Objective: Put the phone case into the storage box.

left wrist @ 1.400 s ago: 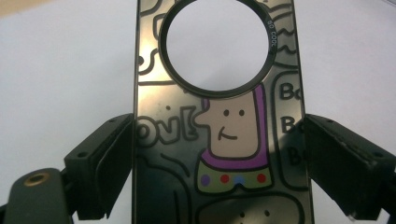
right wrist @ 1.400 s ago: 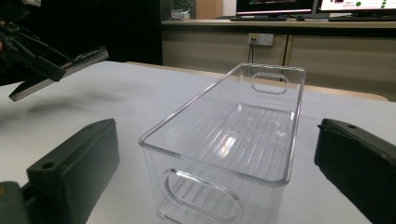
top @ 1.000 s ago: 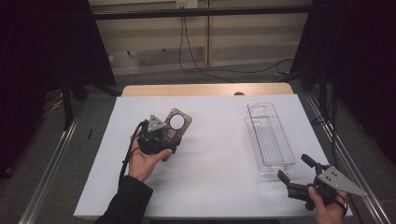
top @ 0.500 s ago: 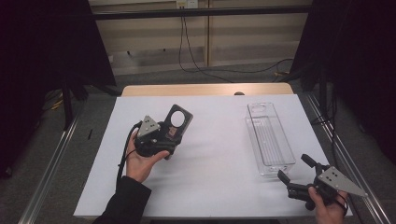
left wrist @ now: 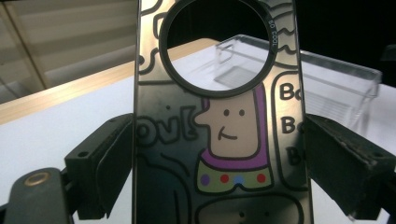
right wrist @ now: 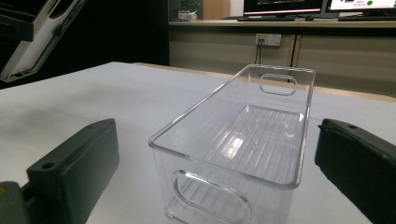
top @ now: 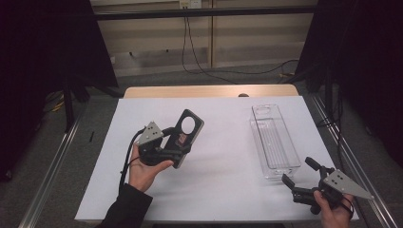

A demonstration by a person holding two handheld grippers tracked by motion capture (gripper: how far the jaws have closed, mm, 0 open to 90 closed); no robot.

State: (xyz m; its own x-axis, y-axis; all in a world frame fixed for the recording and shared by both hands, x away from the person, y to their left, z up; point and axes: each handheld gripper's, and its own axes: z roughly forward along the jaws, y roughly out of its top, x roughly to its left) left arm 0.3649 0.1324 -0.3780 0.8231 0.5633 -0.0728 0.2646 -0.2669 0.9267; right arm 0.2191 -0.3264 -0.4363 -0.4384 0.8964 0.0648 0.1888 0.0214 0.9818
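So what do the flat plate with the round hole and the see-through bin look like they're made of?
The plate, held in the left claw, looks like thin metal with a glossy printed cartoon: its bare parts shine like brushed steel, though coated plastic is possible. The bin looks like clear hard plastic: the table shows through its walls, and its ribbed floor glints.

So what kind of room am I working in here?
Likely a lab or recording studio, not a home: a table covered in white paper inside a metal frame, black curtains on both sides, and computer monitors on a desk behind.
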